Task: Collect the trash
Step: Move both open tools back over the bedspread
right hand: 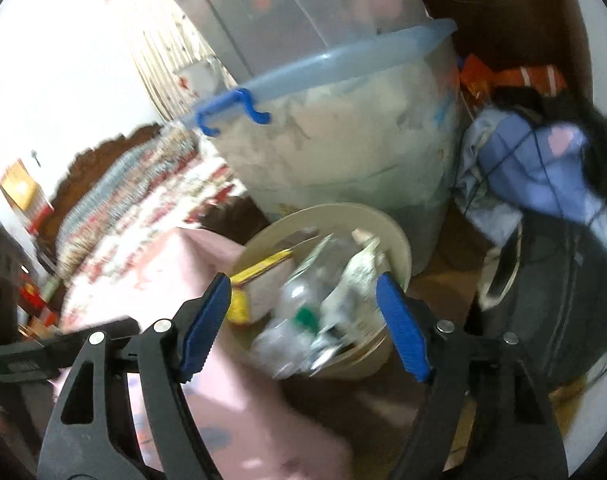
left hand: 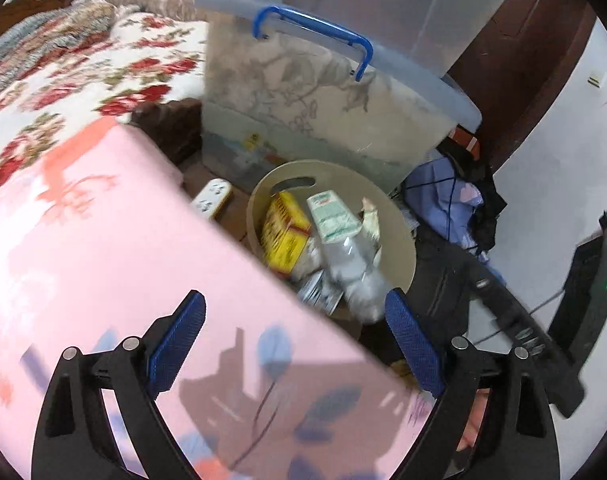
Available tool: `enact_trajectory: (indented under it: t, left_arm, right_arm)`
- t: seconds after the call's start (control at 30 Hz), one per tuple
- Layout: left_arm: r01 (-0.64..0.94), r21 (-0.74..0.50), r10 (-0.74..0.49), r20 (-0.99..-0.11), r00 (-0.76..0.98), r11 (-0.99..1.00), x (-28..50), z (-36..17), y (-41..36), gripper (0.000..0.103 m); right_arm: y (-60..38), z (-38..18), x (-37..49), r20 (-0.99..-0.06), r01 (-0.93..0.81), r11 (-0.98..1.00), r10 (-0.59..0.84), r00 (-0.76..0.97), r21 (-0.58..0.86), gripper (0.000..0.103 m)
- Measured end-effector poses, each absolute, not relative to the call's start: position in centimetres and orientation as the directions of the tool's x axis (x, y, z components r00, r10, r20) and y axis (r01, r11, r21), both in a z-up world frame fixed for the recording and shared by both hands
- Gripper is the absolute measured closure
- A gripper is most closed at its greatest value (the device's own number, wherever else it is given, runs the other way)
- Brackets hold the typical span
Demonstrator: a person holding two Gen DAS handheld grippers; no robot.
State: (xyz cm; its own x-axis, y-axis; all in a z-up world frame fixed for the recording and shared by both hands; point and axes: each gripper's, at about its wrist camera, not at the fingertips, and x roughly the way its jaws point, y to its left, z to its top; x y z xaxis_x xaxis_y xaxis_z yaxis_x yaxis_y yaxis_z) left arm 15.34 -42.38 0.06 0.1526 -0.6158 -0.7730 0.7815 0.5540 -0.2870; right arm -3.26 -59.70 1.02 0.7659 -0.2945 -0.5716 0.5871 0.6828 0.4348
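Both grippers spread wide, nothing between the pads on either.

Left gripper (left hand: 295, 344) hangs over the corner of a pink printed cloth (left hand: 103, 248), angled down toward the trash bin (left hand: 403, 240). Its right finger sits past the cloth edge, near the bin rim; no contact visible.

Right gripper (right hand: 303, 320) is above the same bin (right hand: 395, 240), blue pads (right hand: 205, 320) framing the contents. Frame is blurred, so fine detail is lost.

Trash is in the bin: a yellow box (left hand: 283, 236) leaning against the left wall, a white and green carton (left hand: 335, 220) beside it, a clear plastic bottle (right hand: 299, 300) with a green cap, and crumpled wrappers (left hand: 359, 280) piled toward the front. Pile reaches about rim height.

Bin is round, beige, with a slot handle cut in the wall. It stands on the dark floor, tight against a big lidded storage tub (left hand: 303, 100) with blue clip handles; a second clear tub is stacked on top. A white power strip (left hand: 213, 198) lies just left of the bin. Blue and black clothes (left hand: 459, 196) heaped to the right. Floral bedspread (left hand: 63, 72) behind the pink cloth.
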Motion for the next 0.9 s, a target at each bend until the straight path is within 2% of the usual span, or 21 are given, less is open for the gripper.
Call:
enact_trajectory:
  t: [0.13,0.3,0.47,0.57,0.83,0.9]
  left_arm:
    - [0.777,-0.233,-0.591,-0.778,0.212,0.584,13.2,0.1,-37.9,0.016]
    - [0.765,-0.168,-0.55,-0.789,0.274,0.622,10.7,-0.3,-32.5,0.016]
    - [0.748,-0.124,-0.538,-0.771,0.341,0.652,8.9,0.3,-27.3,0.014]
    - [0.739,-0.098,-0.54,-0.746,0.389,0.667,8.0,1.2,-24.7,0.01]
    - [0.722,-0.015,-0.526,-0.696,0.489,0.692,6.1,3.1,-20.5,0.009]
    - [0.715,-0.002,-0.521,-0.687,0.507,0.699,5.7,3.5,-19.9,0.009]
  right_arm:
    - [-55.5,1.1,-5.6,-0.54,0.567,0.634,-0.267,0.798,0.526,0.027]
    - [-50.1,0.2,-7.4,-0.545,0.578,0.567,-0.252,0.8,0.587,0.024]
    - [-45.7,0.1,-7.8,-0.567,0.578,0.564,-0.221,0.794,0.59,0.022]
    - [-43.6,0.6,-7.8,-0.572,0.572,0.577,-0.209,0.793,0.583,0.019]
    - [-39.6,3.3,-9.1,-0.541,0.559,0.597,-0.234,0.808,0.576,0.004]
    - [-38.9,3.8,-9.3,-0.539,0.564,0.598,-0.247,0.806,0.569,0.004]
